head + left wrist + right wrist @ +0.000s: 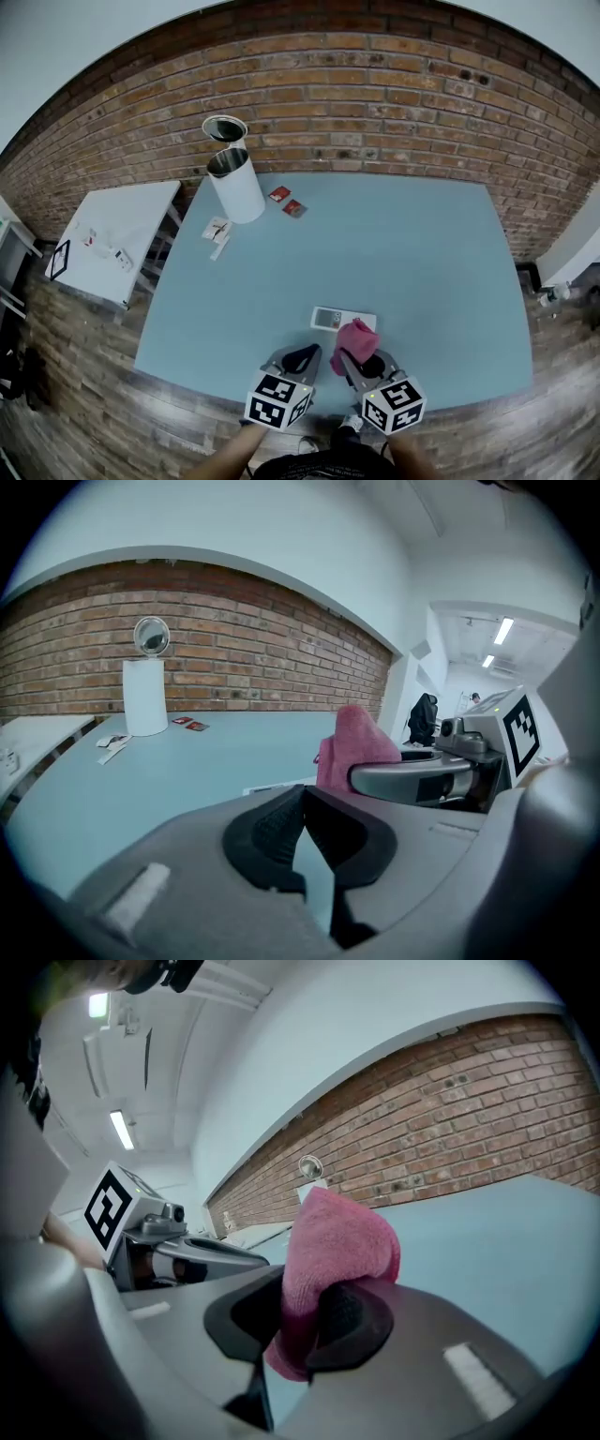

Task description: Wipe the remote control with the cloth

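Remote control point(337, 319): white, lying flat on the blue-grey surface point(422, 253) near its front edge, just ahead of both my grippers.
Long axis: it runs left to right in the head view, roughly along the near edge. A darker square panel sits at its left end. Its right end lies just beyond the cloth, and I cannot tell whether the two touch.
Cloth point(336, 1241): pink and bunched into a rounded fold that stands up out of my right jaws, above the near right part of the remote.
Right gripper point(305, 1321): my jaws are pinching the cloth, with both pads pressed into its lower folds.
Left gripper point(302, 822): my jaws are pressed together with nothing between them. I hold it beside the right gripper, clear of the remote.
Bin point(236, 186): a white cylinder standing upright at the far left of the surface, its top open. A round disc point(225, 128) stands above its rim. The inside looks dark and I cannot tell what it holds.
Red packets point(287, 201): two small ones lying flat just right of the bin.
Paper scraps point(217, 231): white, lying just in front of the bin.
Side table point(117, 239): white, standing left of the surface, with a few small items too small to tell.
Brick wall point(375, 94): rises behind the far edge.
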The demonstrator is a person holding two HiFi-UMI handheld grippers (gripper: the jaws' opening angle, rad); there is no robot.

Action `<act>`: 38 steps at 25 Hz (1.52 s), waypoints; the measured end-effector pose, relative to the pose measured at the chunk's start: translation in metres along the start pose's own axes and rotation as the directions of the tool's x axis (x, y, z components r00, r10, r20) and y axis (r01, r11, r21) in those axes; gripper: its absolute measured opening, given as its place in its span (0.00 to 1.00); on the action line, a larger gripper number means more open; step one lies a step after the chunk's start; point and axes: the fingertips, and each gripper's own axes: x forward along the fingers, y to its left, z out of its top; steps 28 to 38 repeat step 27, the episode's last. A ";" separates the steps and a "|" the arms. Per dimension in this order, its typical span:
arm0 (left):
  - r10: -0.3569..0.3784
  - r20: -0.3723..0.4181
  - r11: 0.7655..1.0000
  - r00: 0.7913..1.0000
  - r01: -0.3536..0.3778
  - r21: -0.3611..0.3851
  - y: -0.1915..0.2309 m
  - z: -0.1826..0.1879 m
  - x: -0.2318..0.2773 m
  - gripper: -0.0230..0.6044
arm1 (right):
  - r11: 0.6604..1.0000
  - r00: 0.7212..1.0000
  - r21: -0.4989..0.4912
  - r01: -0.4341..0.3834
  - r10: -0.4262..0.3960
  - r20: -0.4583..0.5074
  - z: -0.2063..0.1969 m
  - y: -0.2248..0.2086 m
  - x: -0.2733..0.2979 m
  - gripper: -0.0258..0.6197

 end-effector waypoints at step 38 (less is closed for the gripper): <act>-0.076 0.040 0.997 0.996 0.075 0.030 -0.059 -0.044 -0.067 0.03 | 0.982 0.982 -0.034 0.187 -0.187 0.018 -0.025 0.071 -0.069 0.14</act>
